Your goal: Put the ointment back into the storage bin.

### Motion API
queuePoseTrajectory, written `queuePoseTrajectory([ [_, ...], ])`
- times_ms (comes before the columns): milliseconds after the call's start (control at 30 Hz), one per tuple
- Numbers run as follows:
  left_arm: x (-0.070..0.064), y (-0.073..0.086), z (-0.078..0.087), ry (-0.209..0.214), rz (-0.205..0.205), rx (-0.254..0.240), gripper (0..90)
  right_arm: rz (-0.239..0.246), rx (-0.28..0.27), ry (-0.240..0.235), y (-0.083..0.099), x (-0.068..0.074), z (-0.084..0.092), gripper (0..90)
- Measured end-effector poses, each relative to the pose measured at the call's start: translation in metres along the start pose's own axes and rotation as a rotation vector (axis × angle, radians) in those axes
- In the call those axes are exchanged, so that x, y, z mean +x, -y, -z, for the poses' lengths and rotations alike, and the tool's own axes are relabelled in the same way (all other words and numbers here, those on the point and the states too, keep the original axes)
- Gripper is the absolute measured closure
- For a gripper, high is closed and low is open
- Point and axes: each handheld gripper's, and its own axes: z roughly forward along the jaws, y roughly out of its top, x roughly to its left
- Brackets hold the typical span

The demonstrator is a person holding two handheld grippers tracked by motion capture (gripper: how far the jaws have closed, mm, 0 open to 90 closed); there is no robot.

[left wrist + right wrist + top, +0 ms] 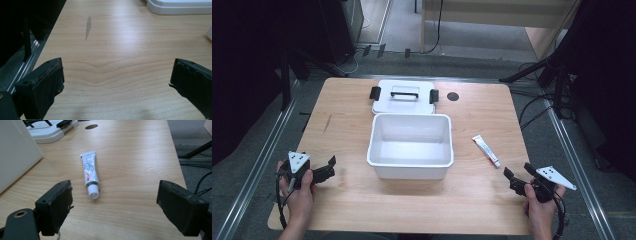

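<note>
Both hand-held grippers, left gripper (331,167) and right gripper (518,177), are resting at the pale wooden counter's (347,195) near corners, jaws spread wide, gripping nothing. Between them an empty white rectangular plastic bin (410,145) is sitting, its white handled lid (404,95) lying behind, partly hidden. Right of it, a small white tube (90,173) is lying flat, print unreadable.

Both forearms enter at six o'clock. The left hand (299,192) grips the left tongs (328,167) at eight o'clock, jaws spread wide and aimed toward two o'clock. The right hand (537,205) grips the right tongs (518,174) at four o'clock, jaws equally wide, aimed toward ten o'clock, nothing between them.
</note>
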Motion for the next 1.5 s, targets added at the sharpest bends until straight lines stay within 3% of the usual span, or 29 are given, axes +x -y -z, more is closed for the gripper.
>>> queuePoseTrajectory([
  [167,0.000,-0.001,-0.002,-0.016,0.028,-0.010,0.0,-0.013,0.009,-0.002,0.000,-0.001,0.001,13.6],
  [233,0.001,-0.001,-0.002,-0.022,0.034,-0.010,0.0,-0.017,0.038,0.000,-0.001,-0.001,0.000,13.8],
  [333,0.001,-0.001,-0.002,-0.030,0.040,-0.016,0.0,-0.006,0.096,0.008,-0.005,0.002,0.000,14.7],
  [433,0.000,0.000,-0.001,-0.071,0.046,-0.044,0.0,0.001,0.164,-0.033,-0.011,0.006,-0.001,14.8],
  [467,-0.001,0.000,0.000,-0.090,0.039,-0.050,0.0,0.003,0.190,-0.053,-0.012,0.007,-0.002,14.8],
  [600,-0.004,0.000,0.000,-0.097,0.011,-0.065,0.0,0.040,0.273,-0.065,-0.019,0.012,-0.007,14.9],
  [800,0.001,0.001,0.002,-0.055,0.044,-0.071,0.0,0.114,0.428,-0.075,-0.029,0.020,-0.013,14.8],
  [1033,0.001,0.000,0.000,-0.034,0.029,-0.050,0.0,0.174,0.610,-0.070,-0.046,0.031,-0.024,14.0],
  [1100,0.001,0.000,0.000,-0.030,0.032,-0.046,0.0,0.170,0.676,-0.080,-0.052,0.035,-0.028,13.7],
  [1200,0.002,0.000,-0.001,-0.021,0.039,-0.041,0.0,0.208,0.774,-0.082,-0.061,0.043,-0.036,13.7],
  [1500,0.004,-0.001,-0.002,-0.010,0.058,-0.034,0.2,0.321,0.957,-0.056,-0.088,0.065,-0.056,13.2],
])
